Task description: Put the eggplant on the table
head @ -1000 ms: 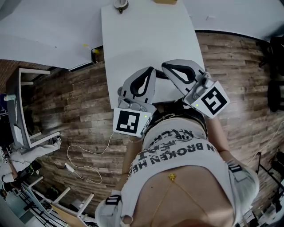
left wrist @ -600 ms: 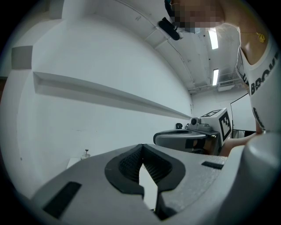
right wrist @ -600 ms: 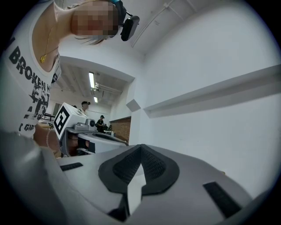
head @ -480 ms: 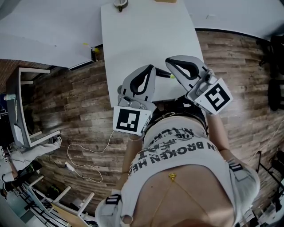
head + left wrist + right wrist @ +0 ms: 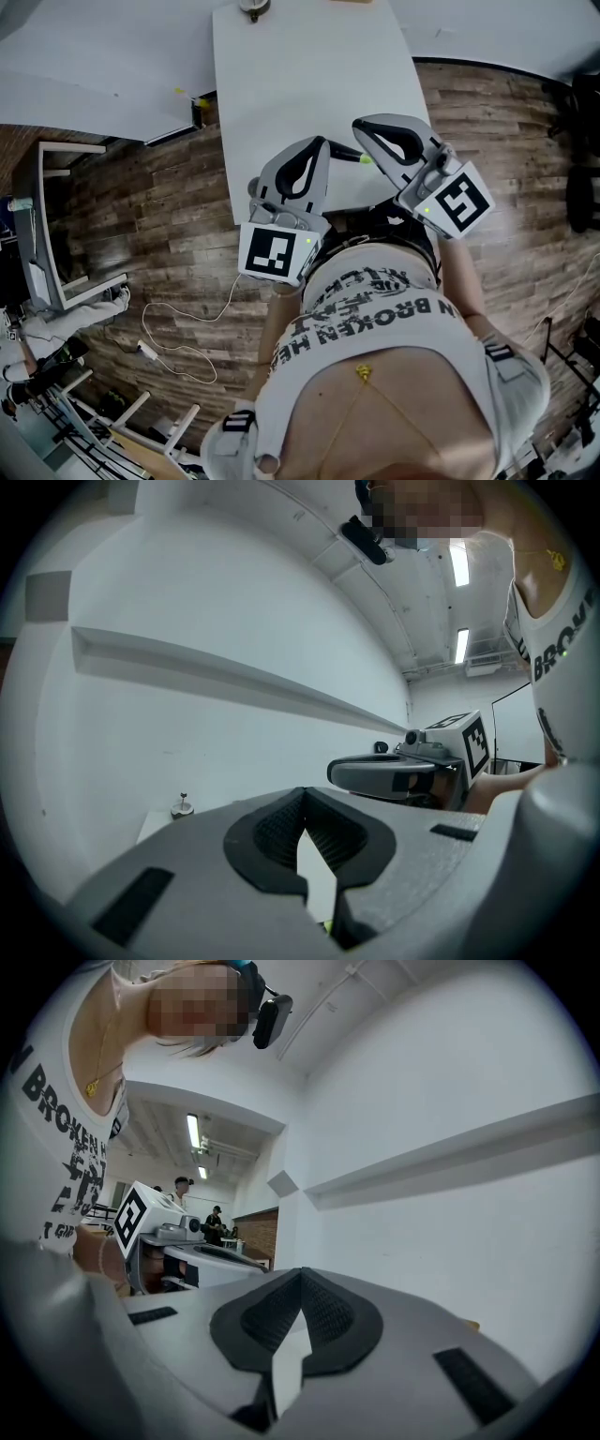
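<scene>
Left gripper (image 5: 322,143): jaws together with nothing between them, held over the near end of the table (image 5: 281,75).
Right gripper (image 5: 359,127): jaws likewise together and empty, just right of the left one.
Eggplant (image 5: 351,154): apparently the slim dark thing with a green end, lying on the table between the two grippers and mostly hidden.
Handling: likely light, firm and smooth-skinned, so a bit slippery. It is best taken across the middle of the body, not by the stem.

Your head camera looks steeply down on the table (image 5: 309,94); both gripper cameras face level along it, the left's also catching your right gripper (image 5: 337,772).
</scene>
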